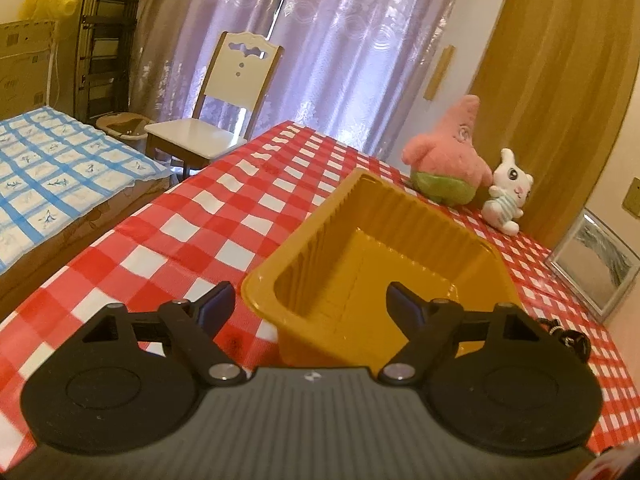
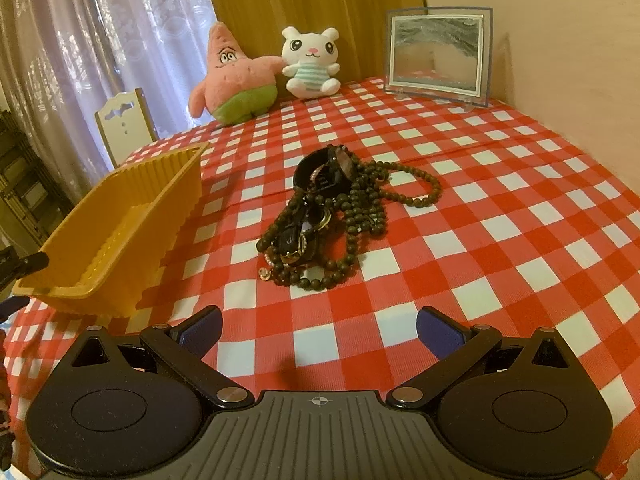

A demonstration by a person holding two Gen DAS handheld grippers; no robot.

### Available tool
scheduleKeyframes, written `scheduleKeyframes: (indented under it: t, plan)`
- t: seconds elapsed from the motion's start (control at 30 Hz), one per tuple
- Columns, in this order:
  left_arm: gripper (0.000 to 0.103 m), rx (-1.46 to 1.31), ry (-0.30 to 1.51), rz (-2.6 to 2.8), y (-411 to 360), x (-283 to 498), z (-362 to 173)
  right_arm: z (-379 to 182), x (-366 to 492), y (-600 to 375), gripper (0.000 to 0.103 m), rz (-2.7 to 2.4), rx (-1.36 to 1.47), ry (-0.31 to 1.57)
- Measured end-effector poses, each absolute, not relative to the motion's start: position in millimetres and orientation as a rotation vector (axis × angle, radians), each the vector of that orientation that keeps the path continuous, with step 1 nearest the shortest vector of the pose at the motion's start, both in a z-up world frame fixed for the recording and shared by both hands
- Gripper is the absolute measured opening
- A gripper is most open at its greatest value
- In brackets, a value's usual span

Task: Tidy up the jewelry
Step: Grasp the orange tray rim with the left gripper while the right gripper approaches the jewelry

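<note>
- Two grippers work the desk (image 2: 500,208); the left gripper (image 1: 308,302) has its jaws spread astride the near wall of the yellow tray (image 1: 372,248), not yet pinching it.
- Jewelry pile (image 2: 332,220), beads and watches, lies mid-desk, beside the tray; the right gripper (image 2: 318,326) hovers short of it, jaws spread, empty.
- Next, judging by this: steady the tray, reach forward, pinch one piece.

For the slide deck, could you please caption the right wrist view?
Open right gripper faces a tangled jewelry pile on the checked tablecloth, yellow tray at left.
</note>
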State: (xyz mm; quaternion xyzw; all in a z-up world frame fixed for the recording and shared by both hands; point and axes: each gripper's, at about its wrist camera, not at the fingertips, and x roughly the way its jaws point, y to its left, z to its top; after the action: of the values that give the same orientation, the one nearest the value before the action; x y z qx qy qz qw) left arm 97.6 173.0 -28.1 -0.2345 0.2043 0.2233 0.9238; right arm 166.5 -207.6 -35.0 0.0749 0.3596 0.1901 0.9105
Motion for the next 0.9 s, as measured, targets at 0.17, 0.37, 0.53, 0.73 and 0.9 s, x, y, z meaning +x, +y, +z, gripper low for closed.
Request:
scheduleKeyframes:
  t: [0.17,0.37,0.53,0.73,0.9]
  plan:
    - [0.061,-0.496,0.434,0.457,178.7,111.5,-32.9,-37.5,172.6,-207.7,0.103,0.392,0.160,0.751]
    - [0.045,-0.509,0.449,0.473,182.2,123.3,-38.3,-39.4,177.6,-207.1,0.103,0.398,0.166,0.762]
    - [0.014,-0.525,0.462,0.461,185.3,126.7,-42.3,-40.4,179.0,-207.2,0.103,0.402,0.167,0.767]
    - [0.010,-0.483,0.437,0.426,169.5,123.0,-36.6,-40.8,177.5,-210.5,0.103,0.396,0.170,0.768]
    - [0.009,-0.420,0.398,0.412,154.2,120.7,-26.8,-37.6,178.9,-212.5,0.103,0.397,0.153,0.752]
